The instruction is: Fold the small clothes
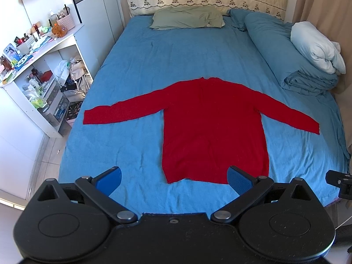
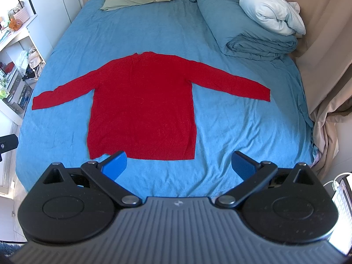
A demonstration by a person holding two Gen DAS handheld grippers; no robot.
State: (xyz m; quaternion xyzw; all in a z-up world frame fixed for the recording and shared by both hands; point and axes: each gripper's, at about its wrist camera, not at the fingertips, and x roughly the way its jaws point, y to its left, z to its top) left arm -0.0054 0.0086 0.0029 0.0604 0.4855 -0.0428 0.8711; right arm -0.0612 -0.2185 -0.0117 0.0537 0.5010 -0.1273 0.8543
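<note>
The left gripper (image 1: 175, 179) had its jaws spread wide and held nothing, hovering just short of the hem of the red sweater (image 1: 211, 132). The right gripper (image 2: 179, 165) was likewise wide apart and empty, poised near the hem's right corner. The sweater lay flat on the blue sheet of the bed (image 1: 154, 55), hem nearest the grippers, neck pointing toward the headboard, both sleeves stretched out to the sides. Beyond it a green pillow (image 1: 187, 17) rested at the head of the bed. A rolled blue duvet (image 2: 248, 30) ran along the right edge, with a white pillow (image 2: 270, 15) on top. White shelves (image 1: 41, 70) packed with clutter stood to the left.
</note>
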